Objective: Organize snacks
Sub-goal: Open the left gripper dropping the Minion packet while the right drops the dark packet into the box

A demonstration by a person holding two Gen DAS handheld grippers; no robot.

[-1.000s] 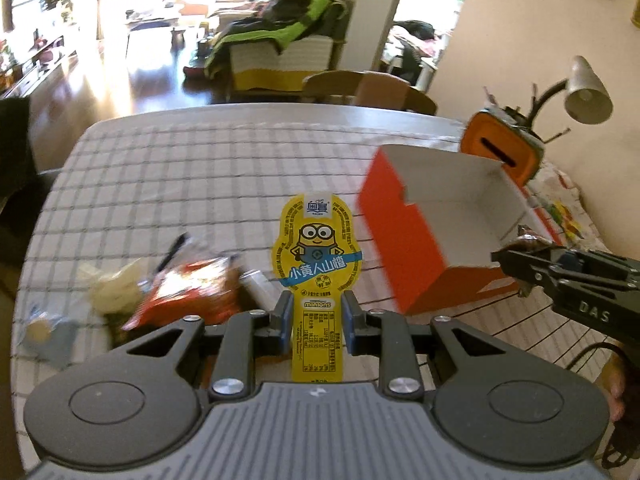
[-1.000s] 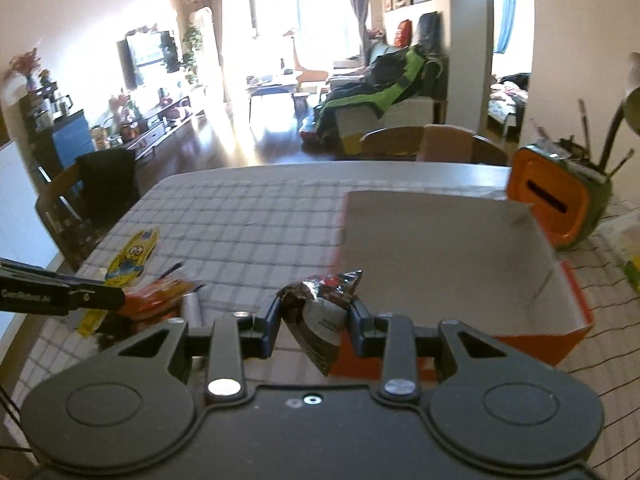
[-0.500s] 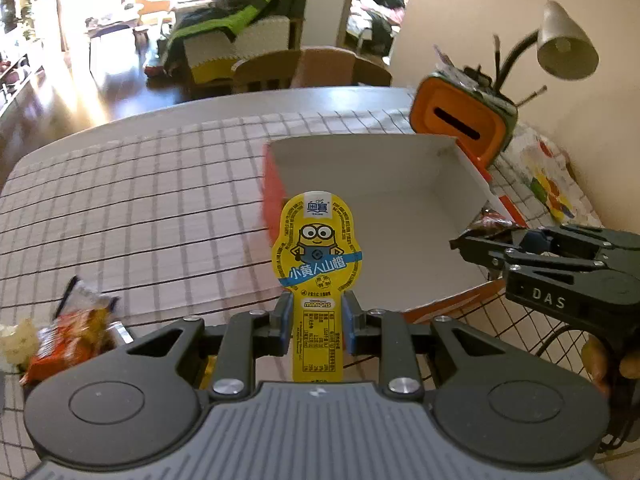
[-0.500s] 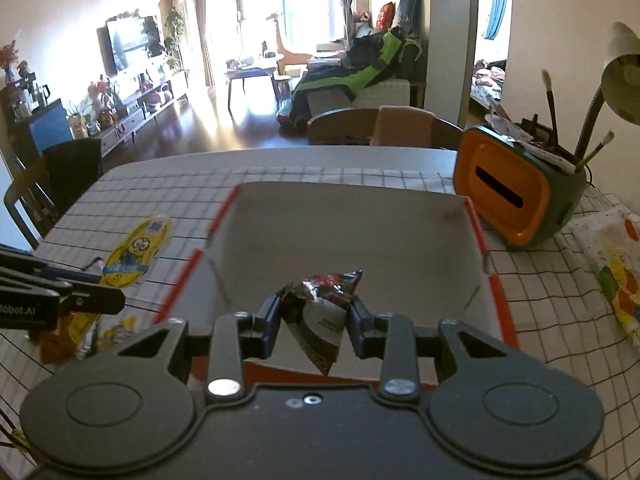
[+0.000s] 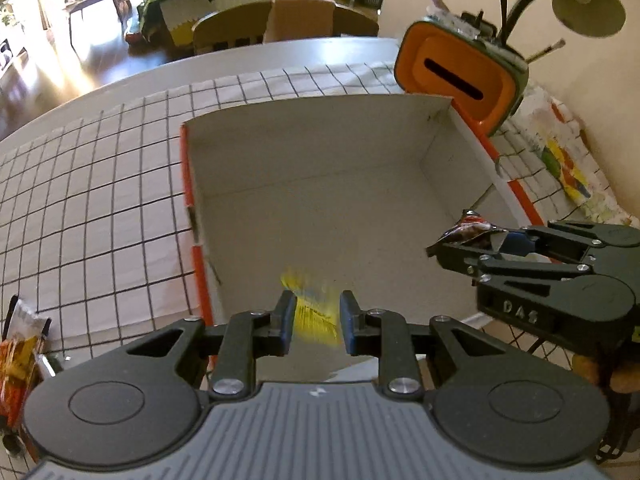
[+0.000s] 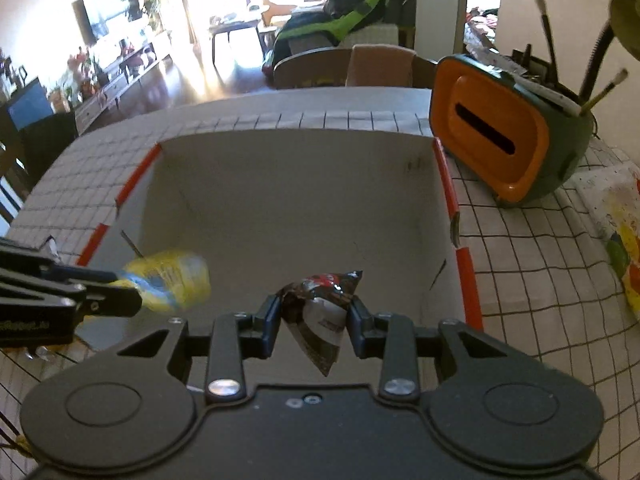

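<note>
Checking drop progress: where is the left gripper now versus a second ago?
Yes, it moved: the left gripper shifted right from the tablecloth to over the box.

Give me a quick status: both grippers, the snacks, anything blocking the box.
Left gripper open, yellow packet dropping blurred over the box. Right gripper shut on dark packet above it. Box interior unobstructed.

The box [image 6: 296,216] is orange outside, pale grey-white inside. The tablecloth [image 5: 100,200] is white with a black grid. A yellow-and-blue snack [image 6: 172,280] blurs at left; a dark red-and-silver packet [image 6: 320,304] sits near. The far-right holder [image 6: 496,140] is orange and green.
</note>
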